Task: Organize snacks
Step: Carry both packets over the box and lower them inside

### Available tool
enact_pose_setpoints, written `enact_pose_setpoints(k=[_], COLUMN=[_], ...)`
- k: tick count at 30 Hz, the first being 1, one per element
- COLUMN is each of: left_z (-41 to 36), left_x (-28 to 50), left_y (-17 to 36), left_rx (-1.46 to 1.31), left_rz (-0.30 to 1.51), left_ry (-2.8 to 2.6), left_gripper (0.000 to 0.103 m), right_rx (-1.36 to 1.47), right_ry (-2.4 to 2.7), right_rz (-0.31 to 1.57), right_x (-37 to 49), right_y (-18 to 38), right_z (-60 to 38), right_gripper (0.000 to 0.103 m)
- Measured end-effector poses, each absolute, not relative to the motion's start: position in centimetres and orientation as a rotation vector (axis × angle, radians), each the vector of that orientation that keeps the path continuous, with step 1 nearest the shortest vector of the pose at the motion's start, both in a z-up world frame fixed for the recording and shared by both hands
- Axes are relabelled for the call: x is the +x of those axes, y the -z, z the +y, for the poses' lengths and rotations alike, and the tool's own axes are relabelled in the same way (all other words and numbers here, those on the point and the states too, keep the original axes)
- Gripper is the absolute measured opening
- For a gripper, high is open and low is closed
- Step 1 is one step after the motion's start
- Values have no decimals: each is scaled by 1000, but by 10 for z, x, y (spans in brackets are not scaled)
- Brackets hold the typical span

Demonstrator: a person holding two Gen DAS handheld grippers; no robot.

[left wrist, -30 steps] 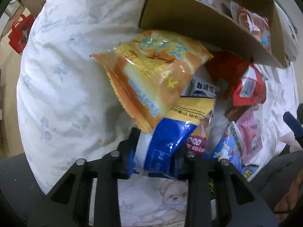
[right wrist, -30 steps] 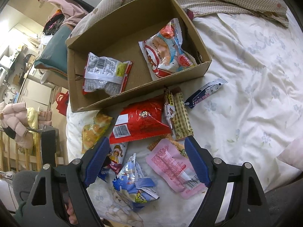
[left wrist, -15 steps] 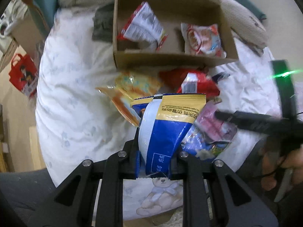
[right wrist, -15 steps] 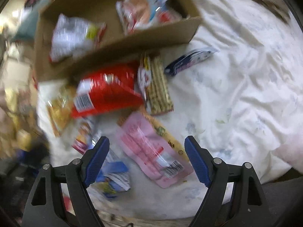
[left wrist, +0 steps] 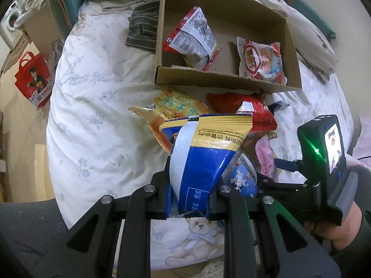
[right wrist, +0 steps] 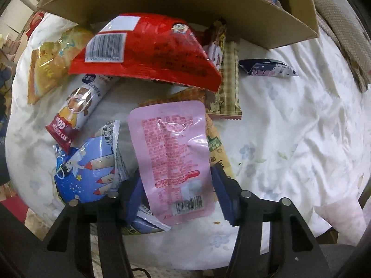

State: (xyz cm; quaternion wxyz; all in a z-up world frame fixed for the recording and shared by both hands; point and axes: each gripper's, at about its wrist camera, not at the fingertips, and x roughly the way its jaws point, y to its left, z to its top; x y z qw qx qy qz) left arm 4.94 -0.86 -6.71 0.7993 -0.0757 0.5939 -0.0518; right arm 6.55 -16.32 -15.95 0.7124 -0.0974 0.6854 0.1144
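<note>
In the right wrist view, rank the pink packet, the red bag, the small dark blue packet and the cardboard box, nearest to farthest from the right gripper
1. Pink packet: between the right gripper's fingers, low centre.
2. Red bag: beyond the pink packet, upper centre.
3. Small dark blue packet: alone on the sheet, upper right; close to the red bag in rank.
4. Cardboard box: across the top.

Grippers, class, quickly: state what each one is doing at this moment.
Left gripper: shut on the blue and yellow snack packet.
Right gripper: jaws have just been closing around the pink packet; whether they press it cannot be told.
</note>
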Motion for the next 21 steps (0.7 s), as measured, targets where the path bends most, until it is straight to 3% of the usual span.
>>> enact_pose_setpoints(k=[1, 4, 7, 21], left_z=[-8, -6, -4, 6], left_x=[50, 49, 48, 46], left_y=[67, 67, 65, 55], left_rx=[-165, -170, -176, -172], left_rz=[1274, 1272, 1266, 1221], left_ry=[109, 103, 95, 54], left_gripper=[17, 17, 17, 17], right_rx=[-202, -110, 5, 201], right_ry=[-256, -269, -295, -416], right_rz=[1508, 1484, 1455, 1295], right_x=[66, 69, 67, 45], right_y=[157, 148, 135, 56], right_z=[-165, -176, -188, -212], right_gripper=[42, 26, 18, 13])
